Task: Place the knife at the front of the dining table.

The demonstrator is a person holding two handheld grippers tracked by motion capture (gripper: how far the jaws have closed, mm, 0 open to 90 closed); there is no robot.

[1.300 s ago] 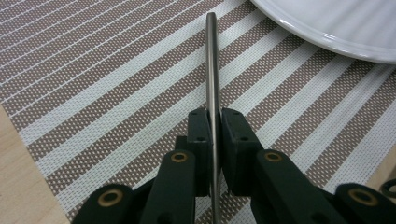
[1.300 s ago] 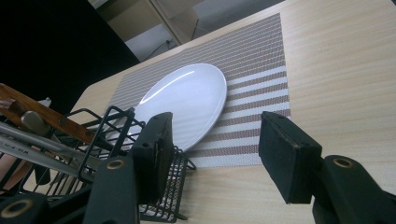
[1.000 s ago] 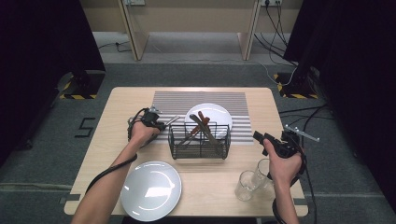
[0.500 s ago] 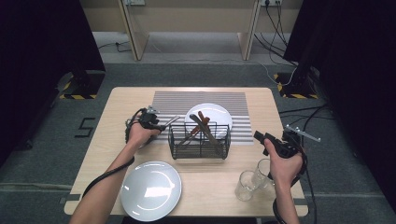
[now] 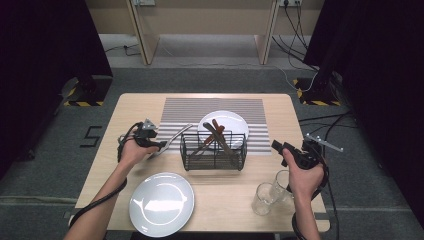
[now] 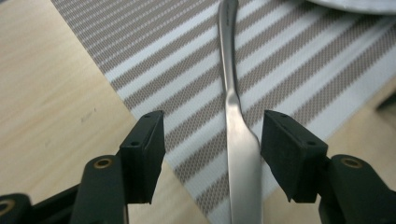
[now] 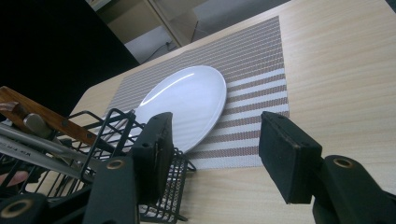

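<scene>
A steel piece of cutlery (image 6: 240,135) lies flat on the striped placemat (image 6: 289,60), between the jaws of my left gripper (image 6: 215,126). The jaws have just been opening and neither pad touches it. From above, the left gripper (image 5: 161,146) sits at the mat's left edge with the cutlery (image 5: 176,134) slanting away toward the white plate (image 5: 232,120). A black wire basket (image 5: 213,152) in front of that plate holds wooden-handled utensils (image 5: 216,131). My right gripper (image 5: 278,147) hovers open to the basket's right, facing the basket (image 7: 116,135) and plate (image 7: 187,105).
A second white plate (image 5: 161,202) sits near the front edge of the wooden table (image 5: 135,107). Two clear glasses (image 5: 263,198) (image 5: 282,182) stand at the front right, just under my right hand. Cables trail from both grippers.
The left gripper's jaws have opened and let go of the cutlery, which now lies on the mat. The left hand has drawn back to the left. The right hand has kept still.
</scene>
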